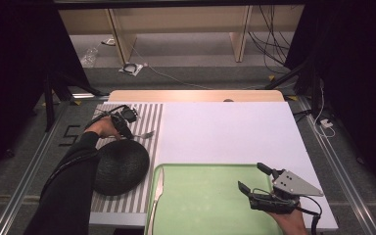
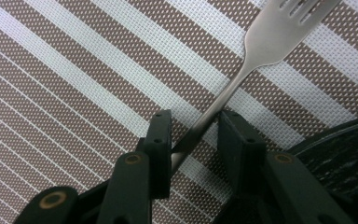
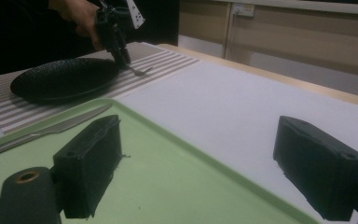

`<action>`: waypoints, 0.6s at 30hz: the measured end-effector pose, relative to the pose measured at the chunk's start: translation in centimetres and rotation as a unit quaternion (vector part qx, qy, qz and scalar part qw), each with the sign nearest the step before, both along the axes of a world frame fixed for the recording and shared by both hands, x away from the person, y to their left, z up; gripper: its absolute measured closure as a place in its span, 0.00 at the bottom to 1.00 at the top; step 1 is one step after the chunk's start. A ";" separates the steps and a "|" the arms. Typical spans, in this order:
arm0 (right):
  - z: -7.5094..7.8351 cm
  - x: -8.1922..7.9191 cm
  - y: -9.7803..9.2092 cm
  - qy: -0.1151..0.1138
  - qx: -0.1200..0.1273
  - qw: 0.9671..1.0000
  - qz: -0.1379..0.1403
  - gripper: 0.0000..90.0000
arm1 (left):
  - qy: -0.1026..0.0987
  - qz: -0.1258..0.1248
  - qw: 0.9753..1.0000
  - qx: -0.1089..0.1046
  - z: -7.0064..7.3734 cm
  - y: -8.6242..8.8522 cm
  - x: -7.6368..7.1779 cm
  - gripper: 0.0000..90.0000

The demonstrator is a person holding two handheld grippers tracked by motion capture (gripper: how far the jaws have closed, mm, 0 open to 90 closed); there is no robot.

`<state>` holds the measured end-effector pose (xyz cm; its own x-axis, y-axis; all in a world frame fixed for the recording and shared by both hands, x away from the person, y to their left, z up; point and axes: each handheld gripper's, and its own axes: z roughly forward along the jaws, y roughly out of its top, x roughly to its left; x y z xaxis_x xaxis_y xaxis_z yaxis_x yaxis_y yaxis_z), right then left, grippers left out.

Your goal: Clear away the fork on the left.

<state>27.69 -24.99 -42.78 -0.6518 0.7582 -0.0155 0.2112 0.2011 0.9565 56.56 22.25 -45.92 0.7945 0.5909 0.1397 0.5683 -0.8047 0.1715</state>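
One slim polished steel fork [image 2: 242,79] lies on the striped woven placemat [image 2: 74,84]: rigid, light, slippery. Left gripper [image 2: 193,133] jaws straddle its handle mid-length, not yet clamped. Right gripper [image 1: 254,182] jaws gape wide, empty.

Both grippers were black. The right gripper [image 1: 254,178] carried a grey three-cornered plate [image 1: 295,183] with small holes; brass-coloured rivets [image 2: 133,159] studded the left gripper [image 1: 126,128]. The person wore a black sleeve [image 1: 68,181].
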 end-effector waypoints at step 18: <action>-0.1 0.0 0.1 0.002 0.000 1.000 0.000 0.18 | 0.013 0.000 1.000 -0.014 0.0 -0.1 -0.2 0.93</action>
<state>27.71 -24.94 -42.84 -0.6526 0.7576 -0.0128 0.2141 0.2006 0.9560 56.31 22.16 -45.94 0.7977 0.5943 0.1027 0.5730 -0.7999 0.1782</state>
